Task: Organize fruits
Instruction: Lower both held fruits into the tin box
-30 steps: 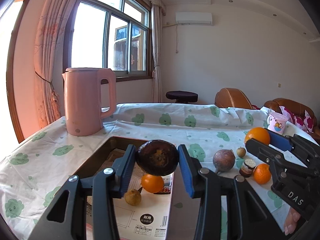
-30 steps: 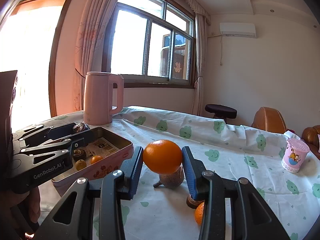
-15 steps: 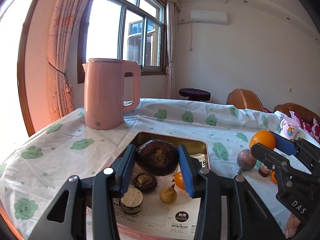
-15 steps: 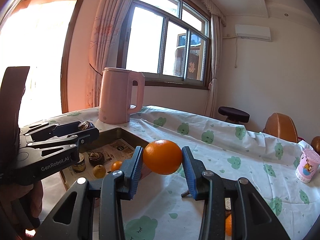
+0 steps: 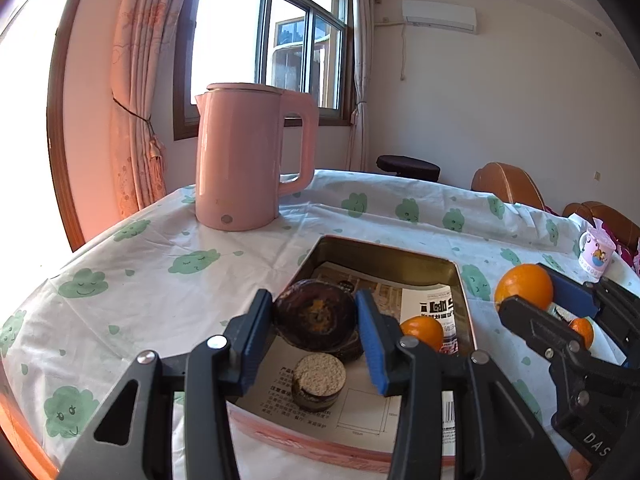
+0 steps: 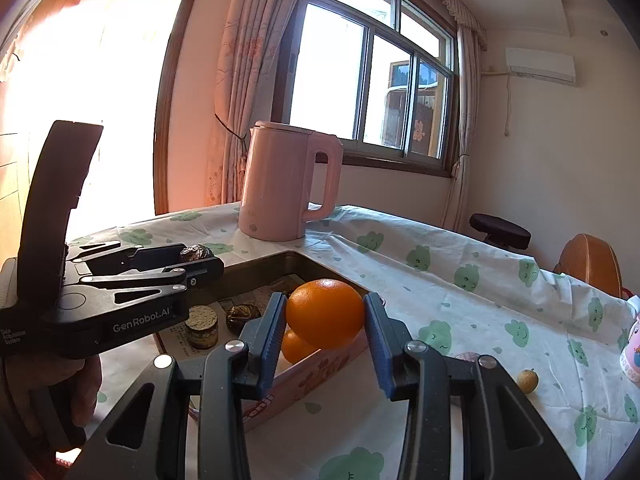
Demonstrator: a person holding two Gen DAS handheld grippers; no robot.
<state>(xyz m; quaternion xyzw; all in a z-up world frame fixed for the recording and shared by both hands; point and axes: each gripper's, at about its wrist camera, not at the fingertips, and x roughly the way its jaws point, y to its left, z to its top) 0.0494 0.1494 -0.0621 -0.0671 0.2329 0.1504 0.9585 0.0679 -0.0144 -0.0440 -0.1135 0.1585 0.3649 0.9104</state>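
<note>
My left gripper (image 5: 315,320) is shut on a dark brown wrinkled passion fruit (image 5: 314,318) and holds it above the near left part of the pink tin tray (image 5: 384,254). In the tray lie a halved fruit with a pale cut face (image 5: 319,376), another dark fruit (image 6: 242,316) and a small orange (image 5: 422,332). My right gripper (image 6: 325,320) is shut on a large orange (image 6: 325,314), held over the tray's right rim (image 6: 316,372). The right gripper also shows in the left wrist view (image 5: 538,300).
A pink kettle (image 5: 248,160) stands behind the tray. A pink cup (image 5: 596,250) stands at the far right. A small yellowish fruit (image 6: 527,381) and a small orange (image 5: 582,330) lie on the tablecloth right of the tray. Chairs stand behind the table.
Both grippers have moved left and forward with their fruits. The passion fruit has come over the tray's near left part, and the orange now reaches the tray's right rim.
</note>
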